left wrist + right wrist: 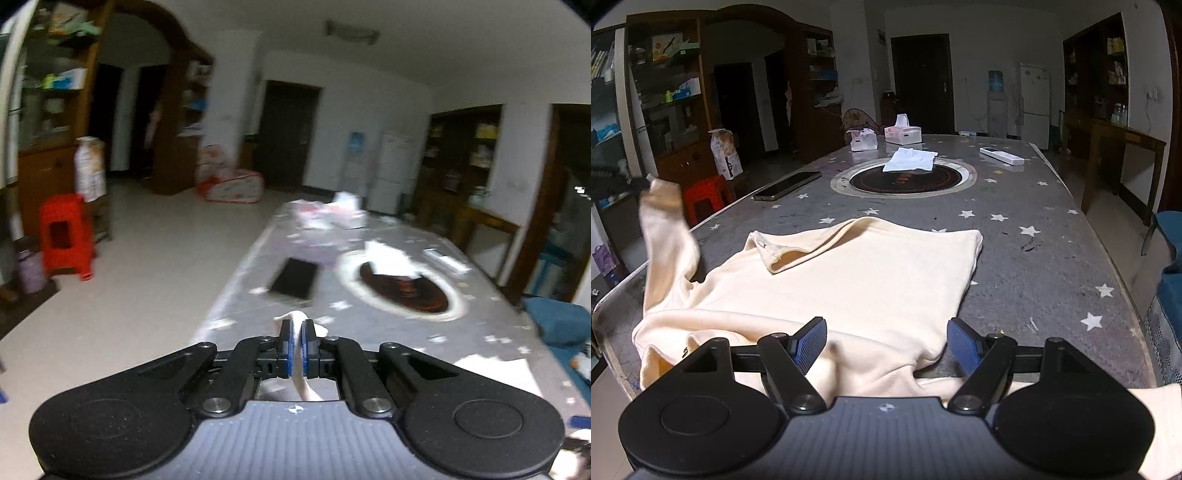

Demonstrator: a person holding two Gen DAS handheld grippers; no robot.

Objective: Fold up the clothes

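Cream knit shirt [857, 280] lies rumpled; left gripper [297, 326] jaws pinch its sleeve [665, 229], right gripper [886, 338] jaws gape.

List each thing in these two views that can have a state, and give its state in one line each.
Left gripper: shut on the sleeve.
Right gripper: open, holding nothing, above the shirt's near edge.
Cream shirt: spread on the table, partly folded.
Sleeve: lifted off the table.
Phone: lying flat, screen dark.
Tissue box: open, a tissue sticking up.
Dark door: closed.
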